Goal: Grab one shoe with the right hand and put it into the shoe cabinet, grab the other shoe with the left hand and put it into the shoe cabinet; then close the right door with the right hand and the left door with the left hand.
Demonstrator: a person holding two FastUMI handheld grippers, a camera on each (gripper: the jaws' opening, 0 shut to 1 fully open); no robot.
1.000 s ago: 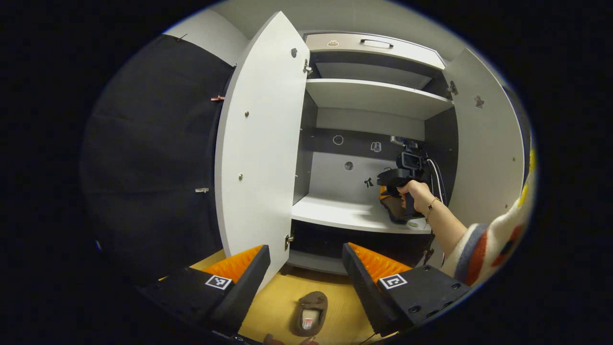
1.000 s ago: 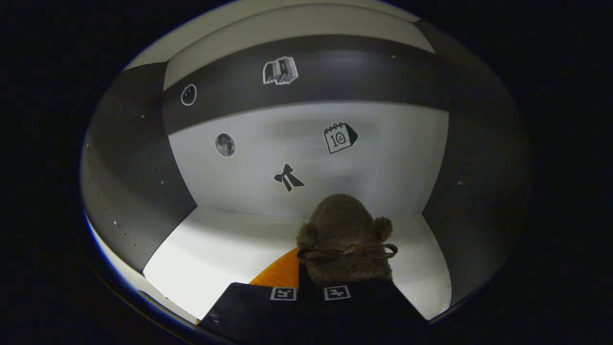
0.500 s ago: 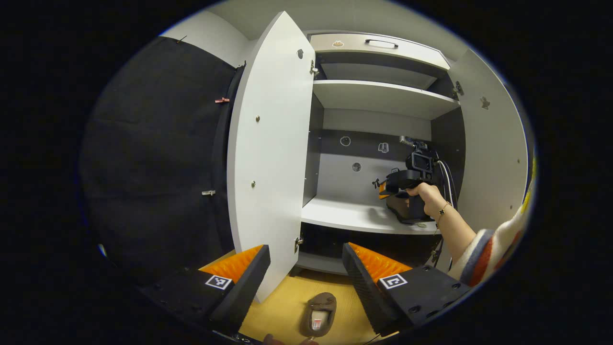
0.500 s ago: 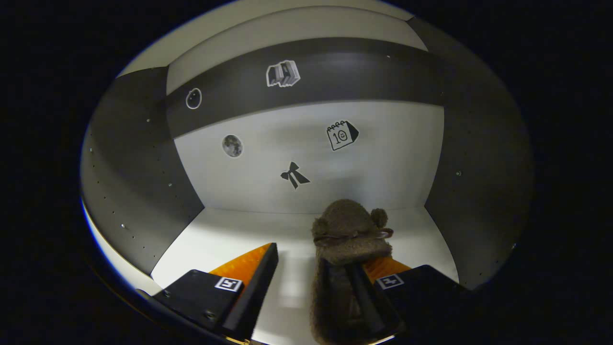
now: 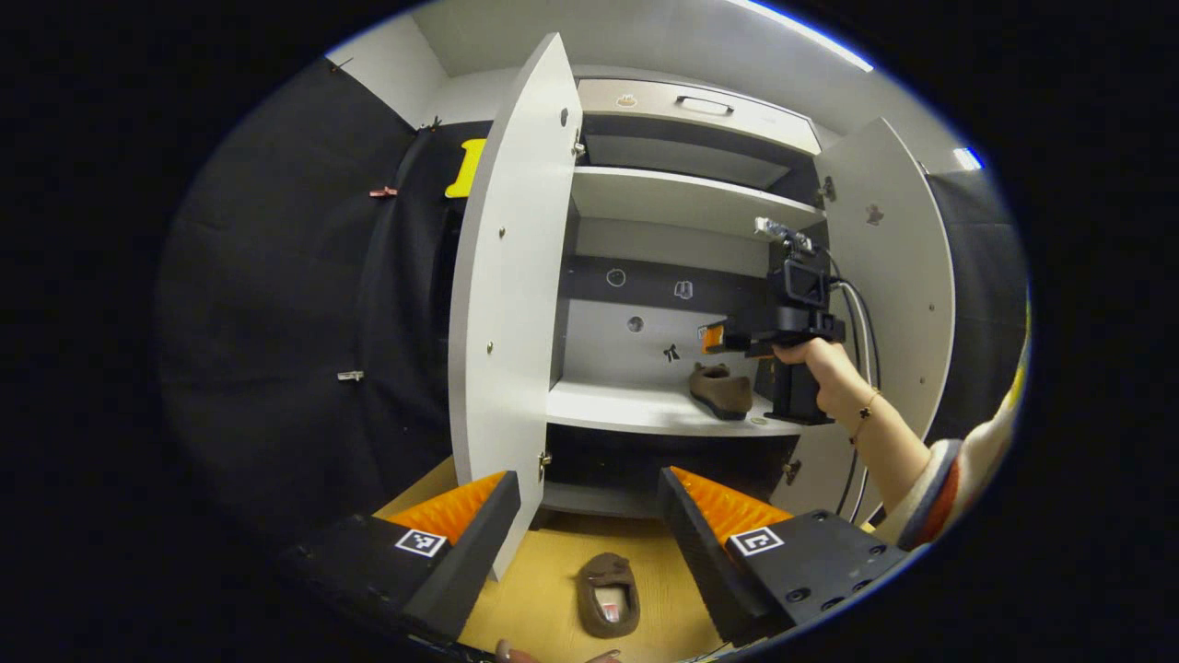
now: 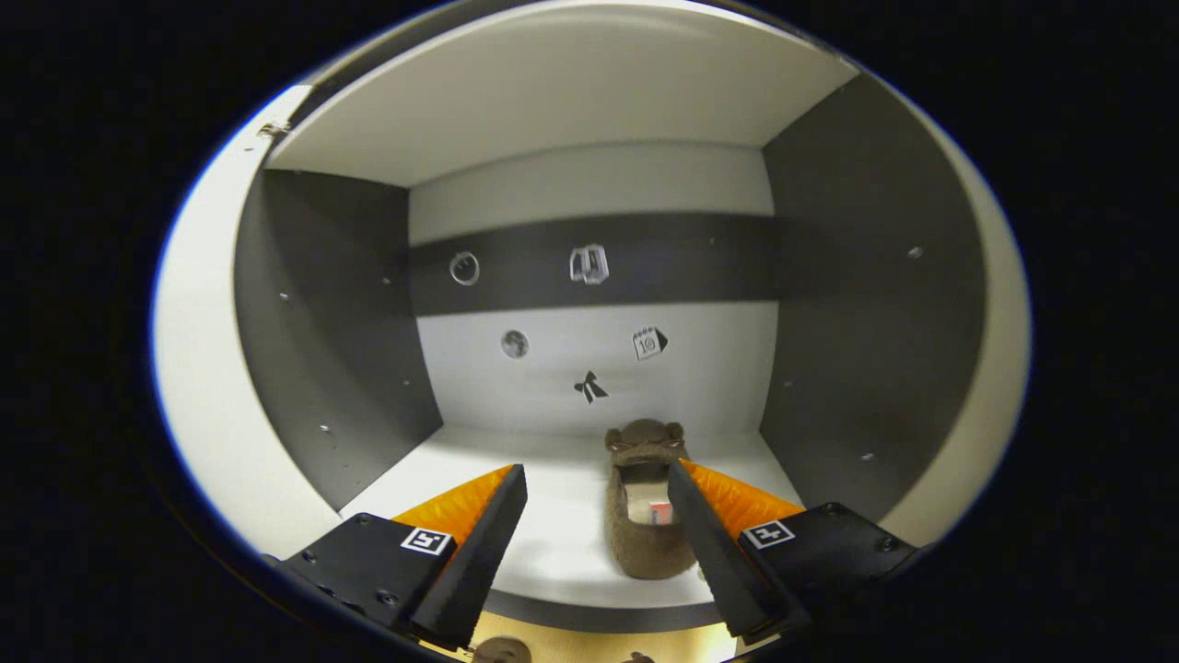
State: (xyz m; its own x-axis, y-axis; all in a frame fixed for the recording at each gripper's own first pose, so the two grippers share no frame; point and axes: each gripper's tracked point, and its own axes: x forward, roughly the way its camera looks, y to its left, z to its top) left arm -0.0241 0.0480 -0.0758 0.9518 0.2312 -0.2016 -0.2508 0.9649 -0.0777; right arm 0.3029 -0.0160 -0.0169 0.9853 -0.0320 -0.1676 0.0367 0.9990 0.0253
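Brown shoe (image 6: 645, 516) on shelf, right claw (image 6: 594, 543) spread above.

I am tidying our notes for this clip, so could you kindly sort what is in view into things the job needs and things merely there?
Job: shoe on shelf; shoe on floor; left door; right door; left gripper; right gripper.
Merely there: wall stickers; top drawer.

Non-task items: black cloth wall (image 5: 276, 322) at 9 o'clock in the left gripper view, wooden floor (image 5: 543, 589) at 6 o'clock, white ceiling (image 5: 663, 41) at 12 o'clock, ceiling light strip (image 5: 811, 35) at 1 o'clock.
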